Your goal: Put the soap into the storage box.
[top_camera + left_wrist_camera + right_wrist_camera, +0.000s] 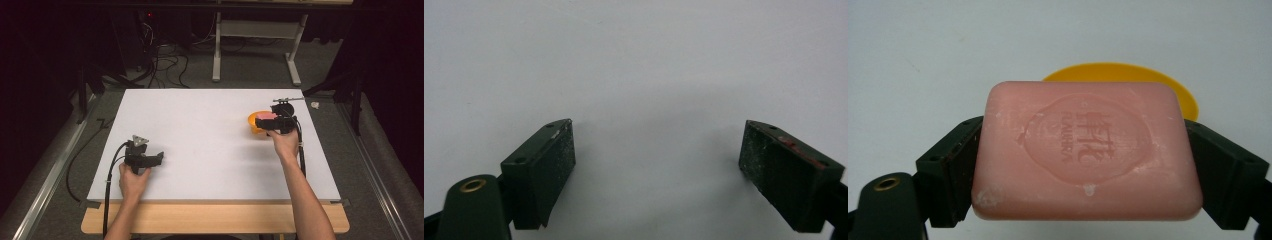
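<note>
1. R gripper (262,122), right-centre of the high view, was clenched on the pink soap bar (1087,150); jaws pinched its two short ends, stamped face up toward the cam.
2. Soap sat above/over the orange dish (254,125). In the R gripper view the dish (1128,75) peeked out behind the bar's top edge. Probably lined up for a drop-in or just lifted out; can't tell which, and can't tell if bar touched the dish.
3. End-on grip kept the bar flat, so it should go into the dish w/o tipping. Soap is slick, so squeeze likely needs to stay firm.
4. L gripper (159,158), lower left of the high view, was released: jaws wide apart, nothing between them, just bare white bench (649,60) in the L gripper view. Parked well apart from the dish, prob. to stay clear of the R hand (284,142).
5. Bench surface (200,130) between the two was bare.
</note>
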### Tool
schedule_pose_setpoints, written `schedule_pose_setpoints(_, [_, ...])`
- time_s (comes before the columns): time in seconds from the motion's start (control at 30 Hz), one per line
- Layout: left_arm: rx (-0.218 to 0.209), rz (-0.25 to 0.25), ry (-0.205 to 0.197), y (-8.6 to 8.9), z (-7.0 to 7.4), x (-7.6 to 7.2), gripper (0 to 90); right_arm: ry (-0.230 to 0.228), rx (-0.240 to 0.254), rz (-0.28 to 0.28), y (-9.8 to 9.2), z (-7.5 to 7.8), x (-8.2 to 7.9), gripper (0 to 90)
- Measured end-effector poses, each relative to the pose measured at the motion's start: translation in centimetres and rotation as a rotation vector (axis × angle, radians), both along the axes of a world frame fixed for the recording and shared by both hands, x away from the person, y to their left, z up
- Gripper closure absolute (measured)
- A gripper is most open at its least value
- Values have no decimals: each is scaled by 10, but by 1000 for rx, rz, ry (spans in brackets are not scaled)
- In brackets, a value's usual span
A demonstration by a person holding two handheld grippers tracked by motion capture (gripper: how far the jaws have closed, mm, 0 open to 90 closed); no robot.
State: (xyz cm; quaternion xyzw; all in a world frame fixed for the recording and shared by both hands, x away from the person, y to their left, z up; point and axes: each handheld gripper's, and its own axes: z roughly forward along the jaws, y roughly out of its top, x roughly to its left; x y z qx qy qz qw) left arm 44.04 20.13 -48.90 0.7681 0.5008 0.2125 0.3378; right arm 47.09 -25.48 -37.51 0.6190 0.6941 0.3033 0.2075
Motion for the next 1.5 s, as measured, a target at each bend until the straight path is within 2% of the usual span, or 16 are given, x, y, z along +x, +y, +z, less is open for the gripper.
schedule_pose_setpoints(0.43, [0,0,-1,0,0,0,154,1,-23,-15,6,4,21,135])
schedule_pose_setpoints(0.53, [1,0,-1,0,0,0,154,14,-39,-33,5,0,31,135])
schedule_pose_setpoints(0.8, [2,-1,1,0,0,0,154,29,-61,-43,6,-12,44,135])
schedule_pose_setpoints(1.1, [1,0,-1,0,0,0,154,46,-52,-59,1,-23,51,135])
schedule_pose_setpoints(1.5, [2,-1,1,0,0,0,154,46,-43,-75,-4,-32,57,135])
